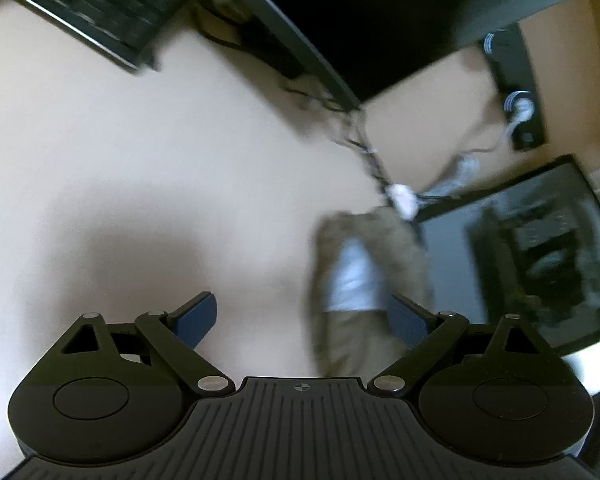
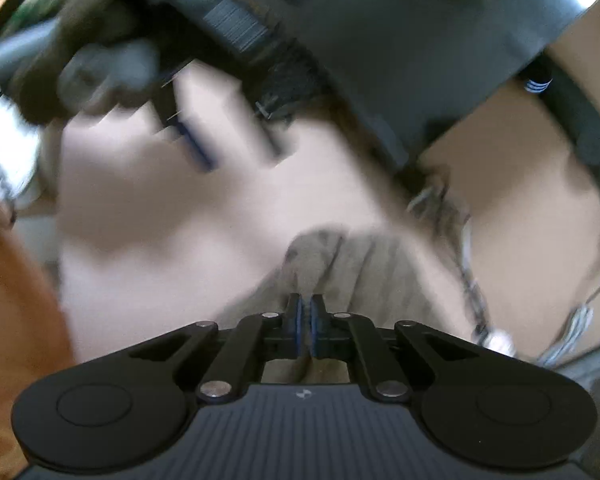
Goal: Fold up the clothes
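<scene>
A khaki-grey garment point(image 1: 364, 280) with a pale lining patch hangs bunched over the beige table point(image 1: 120, 160), just left of my left gripper's right finger. My left gripper point(image 1: 300, 320) is open and empty, its blue pads wide apart. In the right wrist view my right gripper point(image 2: 305, 328) is shut on the same khaki garment point(image 2: 352, 264), which bulges out beyond the closed pads. The left gripper point(image 2: 196, 144) shows blurred at the upper left of that view. Both views are motion-blurred.
A black keyboard point(image 1: 96, 4) lies at the far left. A dark monitor point(image 1: 380, 20) stands behind, with cables point(image 1: 376, 164) trailing down. A dark glass-fronted case point(image 1: 540, 252) is at the right. A black power strip point(image 1: 516, 88) lies beyond.
</scene>
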### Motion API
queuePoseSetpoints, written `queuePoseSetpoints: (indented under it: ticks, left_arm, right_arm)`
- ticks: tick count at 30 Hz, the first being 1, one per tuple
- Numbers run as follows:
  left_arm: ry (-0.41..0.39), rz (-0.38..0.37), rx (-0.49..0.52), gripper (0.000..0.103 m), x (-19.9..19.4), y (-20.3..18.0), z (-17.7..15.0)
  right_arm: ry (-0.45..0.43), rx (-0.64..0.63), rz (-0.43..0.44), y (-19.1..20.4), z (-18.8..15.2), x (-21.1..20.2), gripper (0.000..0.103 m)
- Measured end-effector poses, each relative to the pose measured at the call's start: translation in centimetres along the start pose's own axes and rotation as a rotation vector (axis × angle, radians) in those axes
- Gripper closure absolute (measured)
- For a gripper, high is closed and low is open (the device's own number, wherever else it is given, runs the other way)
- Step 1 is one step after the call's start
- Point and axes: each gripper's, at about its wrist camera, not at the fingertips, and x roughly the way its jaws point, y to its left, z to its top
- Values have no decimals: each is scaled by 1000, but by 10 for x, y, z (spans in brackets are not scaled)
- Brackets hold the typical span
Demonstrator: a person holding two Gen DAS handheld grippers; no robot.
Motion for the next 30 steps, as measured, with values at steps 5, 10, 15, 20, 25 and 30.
queuePoseSetpoints:
  ticks: [5, 10, 15, 20, 25, 30]
  left_arm:
    - [128, -171, 7, 8, 51, -23, -12]
    - [178, -137, 38, 39, 80, -39, -23]
    - [133, -106, 68, 62, 69, -44, -21]
    - [112, -45, 155, 35, 68, -63, -14]
    - [160, 171, 319, 36, 99, -86, -20]
    - [171, 286, 451, 35, 106, -98, -32]
  right_arm:
    - [7, 39, 32, 13, -17, 3, 103]
    - [-11, 122, 5, -2, -26, -1, 102]
    - [-12, 514, -32, -56, -57, 0, 69]
    - [-50, 910, -154, -103, -93, 19, 45]
    - [-16, 1131, -139, -133, -108, 62, 42]
    - [78, 935, -204, -108, -105, 80, 42]
